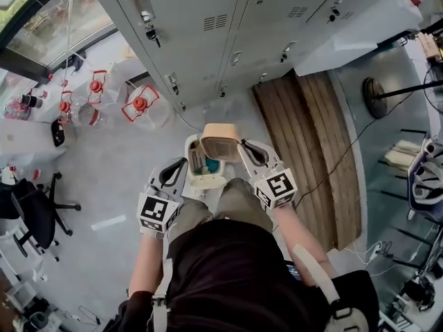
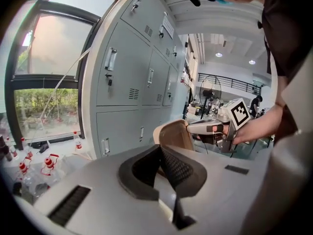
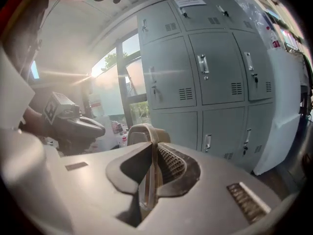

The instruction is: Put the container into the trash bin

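Note:
A tan, open container [image 1: 220, 144] hangs over the white trash bin [image 1: 203, 183], which stands on the floor in front of the person's knee. My right gripper [image 1: 241, 146] is shut on the container's rim; in the right gripper view that rim [image 3: 142, 131] is pinched between the jaws [image 3: 153, 156]. My left gripper [image 1: 183, 162] hovers over the bin's left edge, its jaws [image 2: 160, 153] shut with nothing between them. From the left gripper view the container [image 2: 173, 133] shows just ahead, held by the right gripper [image 2: 215, 128]. A teal item lies inside the bin.
Grey lockers [image 1: 208, 26] stand right behind the bin. A wooden board [image 1: 311, 151] lies on the floor to the right, with a cable across it. Clear bottles with red caps [image 1: 138, 106] sit at the left. An office chair [image 1: 34, 209] stands at far left.

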`<action>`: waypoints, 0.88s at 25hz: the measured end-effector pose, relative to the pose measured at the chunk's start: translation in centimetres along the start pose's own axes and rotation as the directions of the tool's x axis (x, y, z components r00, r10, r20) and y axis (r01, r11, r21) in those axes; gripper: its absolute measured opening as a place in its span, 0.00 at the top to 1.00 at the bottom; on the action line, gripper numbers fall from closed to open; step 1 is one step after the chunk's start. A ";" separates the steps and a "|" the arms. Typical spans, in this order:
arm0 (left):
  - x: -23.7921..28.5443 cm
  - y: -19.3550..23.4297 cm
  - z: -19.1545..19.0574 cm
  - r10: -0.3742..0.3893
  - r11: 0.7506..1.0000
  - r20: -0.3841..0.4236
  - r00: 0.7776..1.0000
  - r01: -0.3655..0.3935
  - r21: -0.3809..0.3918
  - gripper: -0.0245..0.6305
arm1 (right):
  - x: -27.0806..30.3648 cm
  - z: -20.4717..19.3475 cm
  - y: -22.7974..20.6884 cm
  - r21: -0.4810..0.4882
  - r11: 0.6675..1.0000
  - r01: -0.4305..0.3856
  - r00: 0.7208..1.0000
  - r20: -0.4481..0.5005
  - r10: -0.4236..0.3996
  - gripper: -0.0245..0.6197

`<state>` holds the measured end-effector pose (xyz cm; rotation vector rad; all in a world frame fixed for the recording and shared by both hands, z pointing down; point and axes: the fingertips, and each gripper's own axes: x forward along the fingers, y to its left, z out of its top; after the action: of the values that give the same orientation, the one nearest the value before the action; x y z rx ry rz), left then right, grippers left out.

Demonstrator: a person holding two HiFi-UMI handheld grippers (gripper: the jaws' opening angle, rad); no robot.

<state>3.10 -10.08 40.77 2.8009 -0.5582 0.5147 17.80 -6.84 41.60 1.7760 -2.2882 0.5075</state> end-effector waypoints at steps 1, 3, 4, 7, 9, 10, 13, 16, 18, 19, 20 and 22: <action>0.0 0.1 -0.3 0.017 1.000 -0.008 1.000 -0.017 -0.010 0.95 | 0.6 -0.5 -0.1 0.000 1.000 -0.017 1.000 -0.013 0.017 0.89; 0.1 0.3 -1.0 0.050 0.998 -0.023 0.998 -0.051 -0.027 0.95 | 1.8 -1.7 -0.3 -0.004 0.999 -0.050 0.998 -0.038 0.049 0.89; 0.1 0.2 -1.4 0.069 0.997 -0.023 0.997 -0.070 -0.038 0.95 | 2.3 -2.4 -0.3 -0.007 0.997 -0.071 0.996 -0.054 0.071 0.89; -0.3 -0.1 -2.6 0.128 0.989 -0.023 0.992 -0.129 -0.069 0.95 | 3.6 -4.6 -0.1 -0.011 0.991 -0.135 0.986 -0.105 0.133 0.89; -0.6 0.0 -3.6 0.167 0.981 -0.036 0.985 -0.170 -0.094 0.95 | 4.5 -6.1 0.0 -0.017 0.985 -0.169 0.977 -0.136 0.165 0.89; -0.8 0.1 -4.1 0.187 0.976 -0.043 0.981 -0.191 -0.108 0.95 | 5.0 -6.8 0.1 -0.023 0.982 -0.186 0.972 -0.151 0.181 0.89; -1.2 0.4 -5.8 0.240 0.959 -0.060 0.969 -0.246 -0.139 0.95 | 6.5 -9.1 0.5 -0.043 0.971 -0.237 0.955 -0.196 0.224 0.89; -1.8 0.2 -7.6 0.282 0.941 -0.082 0.956 -0.292 -0.171 0.95 | 7.4 -11.7 1.0 -0.049 0.959 -0.280 0.934 -0.244 0.260 0.89; -2.1 0.1 -8.7 0.304 0.929 -0.099 0.948 -0.317 -0.189 0.95 | 8.0 -13.3 1.3 -0.047 0.953 -0.300 0.921 -0.273 0.277 0.89; -2.2 0.0 -9.2 0.313 0.924 -0.107 0.944 -0.329 -0.197 0.95 | 8.3 -14.1 1.4 -0.046 0.950 -0.308 0.916 -0.286 0.283 0.89; -2.3 0.0 -9.6 0.322 0.918 -0.114 0.940 -0.339 -0.204 0.95 | 8.6 -14.9 1.5 -0.046 0.948 -0.315 0.910 -0.298 0.288 0.89; -2.5 0.0 -10.4 0.338 0.908 -0.129 0.932 -0.359 -0.214 0.95 | 9.3 -16.4 1.7 -0.045 0.944 -0.328 0.898 -0.324 0.297 0.89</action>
<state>-2.11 -6.21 49.31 2.4486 -1.0385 0.5934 12.96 -8.51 59.80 1.1833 -2.3272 0.6634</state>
